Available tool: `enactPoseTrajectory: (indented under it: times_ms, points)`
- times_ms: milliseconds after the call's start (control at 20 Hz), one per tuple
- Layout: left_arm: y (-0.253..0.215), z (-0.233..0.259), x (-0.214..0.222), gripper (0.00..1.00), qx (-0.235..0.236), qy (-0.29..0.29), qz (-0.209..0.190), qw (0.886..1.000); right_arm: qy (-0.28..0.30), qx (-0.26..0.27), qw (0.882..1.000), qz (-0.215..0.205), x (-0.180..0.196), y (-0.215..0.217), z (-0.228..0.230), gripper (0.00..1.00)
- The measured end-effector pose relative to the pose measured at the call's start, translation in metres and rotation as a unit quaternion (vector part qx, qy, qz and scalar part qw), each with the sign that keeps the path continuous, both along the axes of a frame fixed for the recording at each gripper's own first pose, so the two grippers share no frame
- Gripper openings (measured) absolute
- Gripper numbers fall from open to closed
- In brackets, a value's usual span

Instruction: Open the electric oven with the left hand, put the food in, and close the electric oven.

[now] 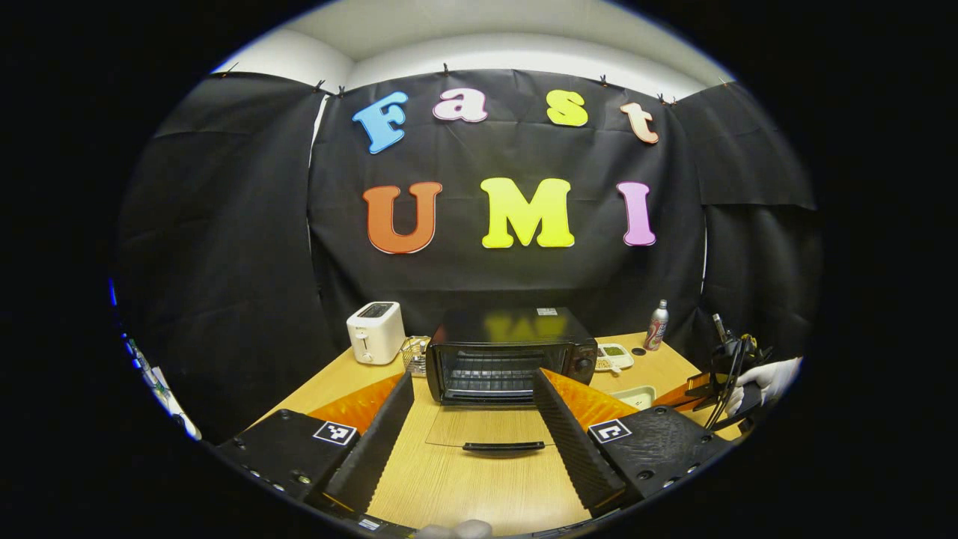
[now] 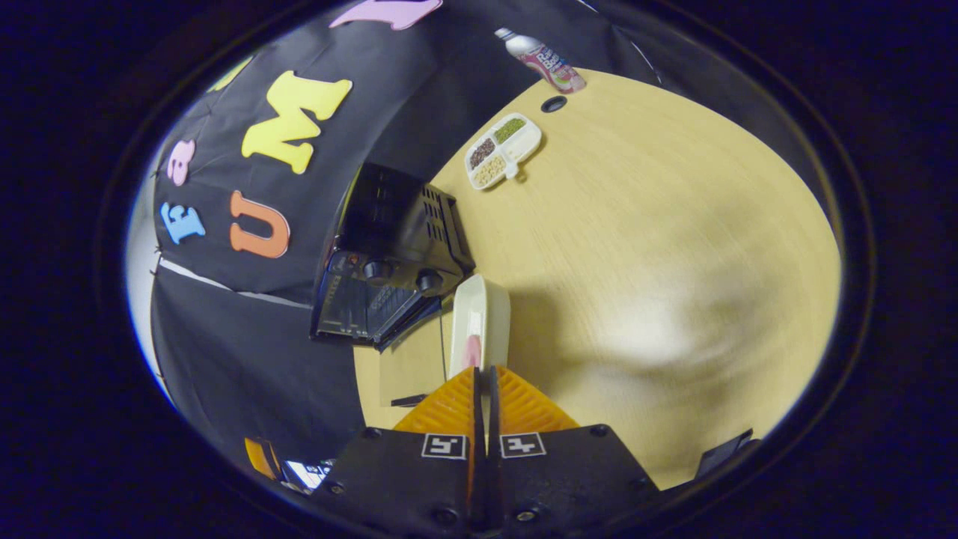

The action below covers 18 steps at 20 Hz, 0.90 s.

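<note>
Oven [image 1: 509,352] stood at the table's back, glass door [image 1: 486,427] dropped flat; left gripper [image 1: 471,434] gaped wide, empty; right gripper [image 2: 483,382] pinched nearly closed on the cream dish's [image 2: 479,318] rim; probably rigid, glazed, slippery, tip-prone; best gripped deeper on the rim.

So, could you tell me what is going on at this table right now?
A person is loading food into a small oven using two handheld grippers. The oven door already lies open, flat on the table. The left gripper is open in front of it, holding nothing. The right gripper is shut on the edge of a white food tray beside the oven, not yet inside.
</note>
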<state>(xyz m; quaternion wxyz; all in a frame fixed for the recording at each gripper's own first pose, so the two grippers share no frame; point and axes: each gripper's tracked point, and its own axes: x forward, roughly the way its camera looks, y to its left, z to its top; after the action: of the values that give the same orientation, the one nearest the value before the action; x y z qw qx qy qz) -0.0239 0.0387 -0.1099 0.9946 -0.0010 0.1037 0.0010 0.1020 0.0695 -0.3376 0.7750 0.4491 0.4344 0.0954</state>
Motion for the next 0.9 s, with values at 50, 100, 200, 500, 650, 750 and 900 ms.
enactPoseTrajectory:
  times_ms: [50, 100, 200, 500, 650, 750, 900]
  points:
    - [-0.001, 0.000, 0.001, 0.96, 0.002, 0.000, -0.002, 1.000, 0.001, 0.001, 1.000, -0.006, -0.001, -0.008, -0.002, 0.04]
    - [-0.001, 0.000, 0.002, 0.96, 0.003, 0.001, -0.003, 1.000, -0.002, 0.004, 1.000, -0.013, -0.001, -0.014, -0.003, 0.04]
    - [-0.003, 0.000, 0.003, 0.97, 0.001, 0.001, -0.006, 1.000, -0.012, 0.024, 0.999, -0.024, -0.002, -0.018, 0.003, 0.03]
    - [-0.012, -0.002, 0.005, 0.97, 0.003, 0.003, -0.021, 1.000, 0.020, -0.069, 0.997, -0.028, -0.013, -0.053, -0.043, 0.04]
    - [-0.015, -0.003, 0.006, 0.97, 0.008, 0.003, -0.026, 1.000, 0.055, -0.080, 0.995, -0.030, -0.014, -0.055, -0.059, 0.00]
    - [-0.017, -0.004, 0.006, 0.97, 0.006, 0.003, -0.026, 1.000, 0.075, -0.075, 0.994, -0.025, -0.017, -0.053, -0.068, 0.21]
    - [-0.013, -0.007, 0.007, 0.97, 0.004, 0.006, -0.020, 1.000, 0.110, -0.094, 0.989, -0.029, -0.015, -0.056, -0.080, 0.39]
